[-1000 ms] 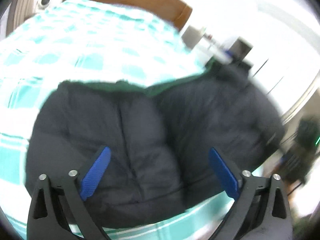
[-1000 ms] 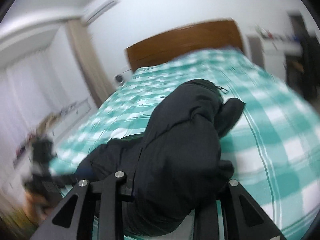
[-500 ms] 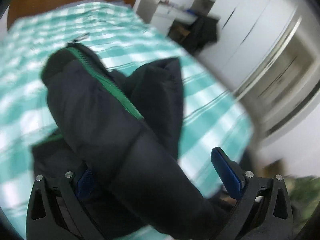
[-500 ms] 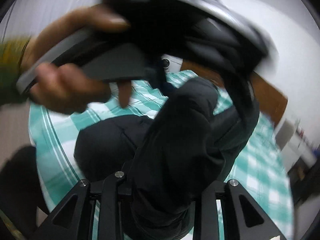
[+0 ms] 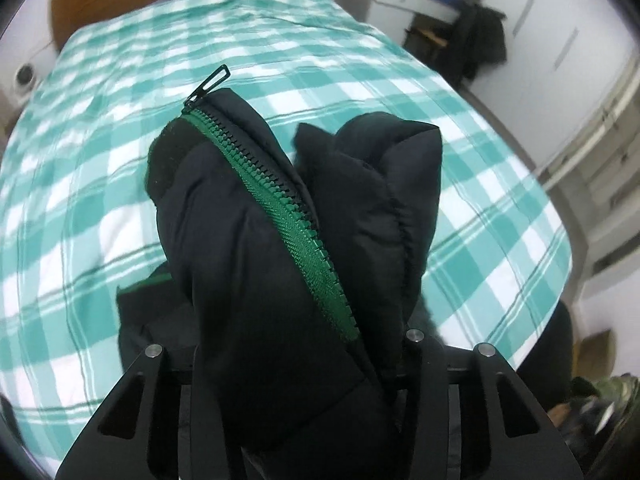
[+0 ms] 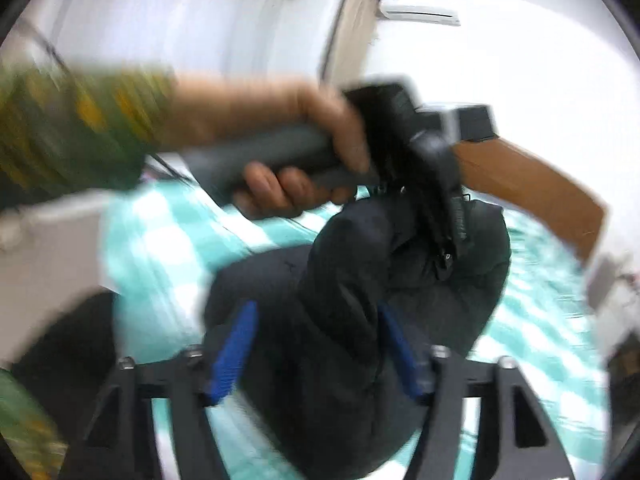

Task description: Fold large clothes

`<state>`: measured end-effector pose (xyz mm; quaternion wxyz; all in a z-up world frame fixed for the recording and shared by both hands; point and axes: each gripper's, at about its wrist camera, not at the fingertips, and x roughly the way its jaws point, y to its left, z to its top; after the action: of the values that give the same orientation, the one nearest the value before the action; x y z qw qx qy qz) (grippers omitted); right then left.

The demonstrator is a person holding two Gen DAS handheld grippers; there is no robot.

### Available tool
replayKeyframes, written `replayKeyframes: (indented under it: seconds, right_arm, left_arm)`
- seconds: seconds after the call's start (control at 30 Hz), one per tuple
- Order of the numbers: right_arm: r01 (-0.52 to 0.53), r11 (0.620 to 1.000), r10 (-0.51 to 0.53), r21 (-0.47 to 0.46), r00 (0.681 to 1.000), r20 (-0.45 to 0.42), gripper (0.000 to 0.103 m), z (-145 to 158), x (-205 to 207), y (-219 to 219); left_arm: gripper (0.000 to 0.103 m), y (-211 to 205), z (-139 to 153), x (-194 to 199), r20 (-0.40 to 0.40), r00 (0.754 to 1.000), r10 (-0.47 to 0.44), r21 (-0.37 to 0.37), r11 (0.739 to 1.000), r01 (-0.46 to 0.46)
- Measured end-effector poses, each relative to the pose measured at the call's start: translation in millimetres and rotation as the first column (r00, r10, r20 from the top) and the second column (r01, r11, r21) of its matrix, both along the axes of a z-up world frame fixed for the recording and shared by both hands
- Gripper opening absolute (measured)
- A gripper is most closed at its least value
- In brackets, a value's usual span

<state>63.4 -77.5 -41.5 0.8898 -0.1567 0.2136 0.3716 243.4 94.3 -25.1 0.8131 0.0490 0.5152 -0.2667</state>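
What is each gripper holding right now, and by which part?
Left gripper: shut on the black jacket at its green zipper edge. Right gripper: pads apart around a fold.

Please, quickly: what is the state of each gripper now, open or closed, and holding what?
Left gripper: closed on the jacket.
Right gripper: blue fingers apart, with jacket fabric between them; a firm grip cannot be told.

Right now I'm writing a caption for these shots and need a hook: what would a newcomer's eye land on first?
The bulky black padded jacket fills the middle of the left wrist view, its bright green zipper running diagonally, with the left hand-held gripper shut on it. Behind it spreads the teal-and-white checked bedspread. In the right wrist view, a blurred bare hand crosses above the jacket.
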Motion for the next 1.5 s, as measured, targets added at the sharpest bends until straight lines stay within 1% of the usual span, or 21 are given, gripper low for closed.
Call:
replayKeyframes:
  seconds: [0.07, 0.13, 0.17, 0.23, 0.27, 0.33, 0.43, 0.5, 0.57, 0.6, 0.73, 0.8, 0.93, 1.03, 1.13, 1.2, 1.27, 1.3, 1.37, 1.4, 1.5]
  right_arm:
    - [-0.028, 0.993, 0.035, 0.115, 0.998, -0.059, 0.068, 15.0, 2.6, -9.7]
    - [0.013, 0.982, 0.008, 0.191, 0.994, -0.109, 0.067, 20.0, 15.6, -14.9]
    - [0.047, 0.977, -0.017, 0.208, 0.989, -0.146, 0.051, 18.5, 27.9, -13.8]
    - [0.085, 0.979, -0.05, 0.187, 0.982, -0.184, 0.02, 10.3, 47.2, -4.4]
    - [0.085, 0.98, -0.047, 0.181, 0.978, -0.204, 0.018, 4.7, 56.2, 2.3]
    - [0.051, 0.986, -0.012, 0.161, 0.972, -0.235, 0.018, -11.7, 69.3, 27.4]
    - [-0.011, 0.997, 0.029, 0.073, 0.968, -0.249, 0.018, -46.0, 78.1, 73.8]
    - [0.018, 0.998, 0.004, 0.06, 0.941, -0.339, 0.015, -76.4, 93.5, 91.7]
    - [0.071, 0.996, -0.039, 0.057, 0.899, -0.436, 0.013, -102.8, 107.3, 98.2]
    - [0.089, 0.994, -0.054, 0.055, 0.887, -0.458, 0.013, -113.8, 110.9, 100.8]
    - [0.118, 0.993, -0.103, 0.005, 0.883, -0.458, 0.012, -135.3, 108.9, 109.9]
    - [0.114, 0.993, -0.116, -0.032, 0.892, -0.436, 0.012, -142.4, 110.8, 115.8]
    - [0.102, 0.992, -0.124, -0.074, 0.891, -0.437, 0.012, -142.6, 113.7, 124.7]
    - [0.108, 0.989, -0.141, -0.1, 0.892, -0.429, 0.012, -122.7, 110.8, 131.5]
    - [0.099, 0.995, -0.097, -0.009, 0.941, -0.324, 0.012, -88.1, 88.5, 147.8]
    - [0.066, 0.998, -0.057, 0.022, 0.956, -0.288, 0.012, -79.1, 82.0, 159.2]
    - [0.054, 0.998, -0.048, 0.013, 0.95, -0.31, 0.012, -88.7, 86.5, 171.4]
    - [0.051, 0.999, -0.042, 0.017, 0.937, -0.346, 0.012, -98.6, 92.1, 176.5]
    - [0.057, 0.998, -0.037, 0.03, 0.893, -0.449, 0.012, -126.5, 103.8, 183.9]
    - [0.067, 0.997, -0.046, 0.028, 0.881, -0.47, 0.012, -140.3, 113.4, 187.2]
    - [0.087, 0.996, -0.08, -0.006, 0.878, -0.472, 0.012, -155.0, 116.3, 199.9]
  left_arm:
    - [0.044, 35.7, -13.7, 1.9, -0.022, 0.998, 0.053, -0.023, 0.998, -0.054]
    - [0.045, 61.3, -24.8, 5.6, -0.043, 0.995, 0.091, -0.05, 0.994, -0.093]
    - [0.045, 74.2, -30.0, 5.1, -0.055, 0.992, 0.11, -0.072, 0.991, -0.114]
    - [0.046, 94.5, -39.4, 8.6, -0.08, 0.986, 0.148, -0.116, 0.981, -0.156]
    - [0.047, 106.2, -44.1, 8.7, -0.088, 0.982, 0.165, -0.135, 0.975, -0.176]
    - [0.049, 117.9, -48.8, 9.0, -0.097, 0.978, 0.184, -0.15, 0.969, -0.197]
    - [0.051, 134.6, -59.2, 13.1, -0.124, 0.97, 0.209, -0.173, 0.958, -0.228]
    - [0.055, 145.7, -70.4, 16.0, -0.147, 0.962, 0.23, -0.176, 0.951, -0.254]
    - [0.06, 158.1, -86.0, 17.1, -0.186, 0.952, 0.244, -0.206, 0.938, -0.28]
    - [0.061, 162.5, -92.0, 16.3, -0.196, 0.948, 0.249, -0.214, 0.933, -0.289]
    - [0.066, 173.9, -115.1, 12.3, -0.225, 0.939, 0.259, -0.257, 0.914, -0.313]
    - [0.067, 177.4, -125.4, 11.2, -0.235, 0.932, 0.277, -0.272, 0.902, -0.337]
    - [0.068, 185.9, -142.2, 11.1, -0.275, 0.912, 0.303, -0.319, 0.866, -0.384]
    - [0.069, 184.1, -139.1, 10.2, -0.269, 0.91, 0.315, -0.312, 0.866, -0.392]
    - [0.069, 185.3, -138.9, 9.7, -0.277, 0.909, 0.313, -0.314, 0.864, -0.393]
    - [0.069, 185.3, -139.2, 11.1, -0.283, 0.91, 0.302, -0.311, 0.869, -0.385]
    - [0.07, 185.2, -138.9, 14.4, -0.284, 0.914, 0.29, -0.297, 0.88, -0.371]
    - [0.07, 185.6, -138.7, 14.8, -0.284, 0.916, 0.284, -0.289, 0.886, -0.364]
    - [0.073, 188.1, -140.4, 13.6, -0.291, 0.918, 0.269, -0.277, 0.895, -0.35]
    - [0.073, 189.1, -142.0, 13.3, -0.297, 0.918, 0.263, -0.277, 0.896, -0.346]
    - [0.075, 196.1, -149.5, 11.1, -0.31, 0.912, 0.269, -0.294, 0.885, -0.361]
